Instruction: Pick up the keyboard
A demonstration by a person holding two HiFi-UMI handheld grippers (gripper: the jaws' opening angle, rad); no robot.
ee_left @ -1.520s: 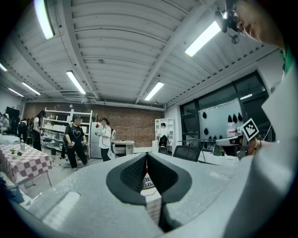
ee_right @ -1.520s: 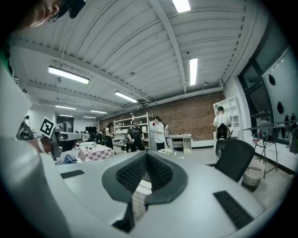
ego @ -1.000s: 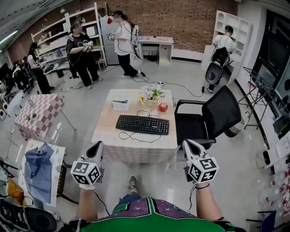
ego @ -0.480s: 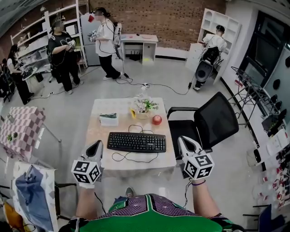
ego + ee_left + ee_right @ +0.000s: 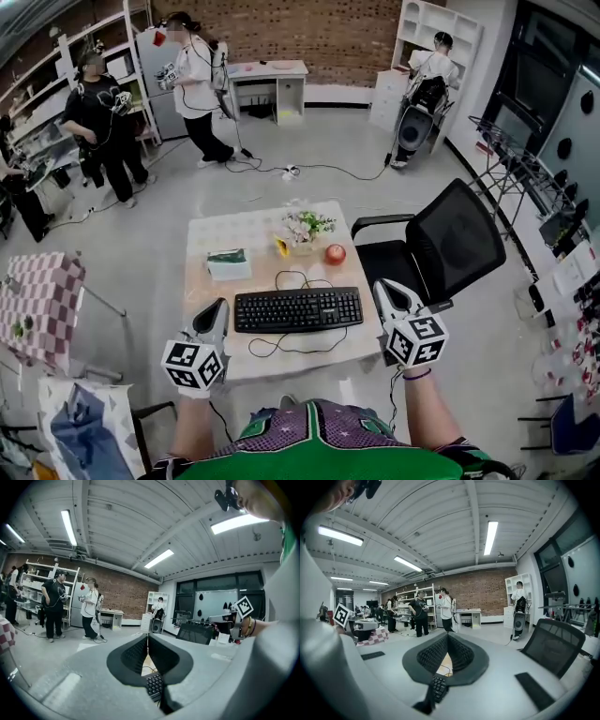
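keyboard (image 5: pixel 298 309) lay lengthwise along the table's (image 5: pixel 225 234) near edge, left gripper (image 5: pixel 218 307) and right gripper (image 5: pixel 382 287) flanking its ends about equally near, both jaws shut, empty.

Open lab: brick wall (image 5: pixel 309 33), shelving (image 5: pixel 52 70), people (image 5: pixel 192 84) recording.

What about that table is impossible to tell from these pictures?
- keyboard: the gripper views show only a few keys; the shut left gripper and right gripper cover the rest.
- box on the table: head view, too small to read or identify.
- cable: head view, too thin to trace its end.
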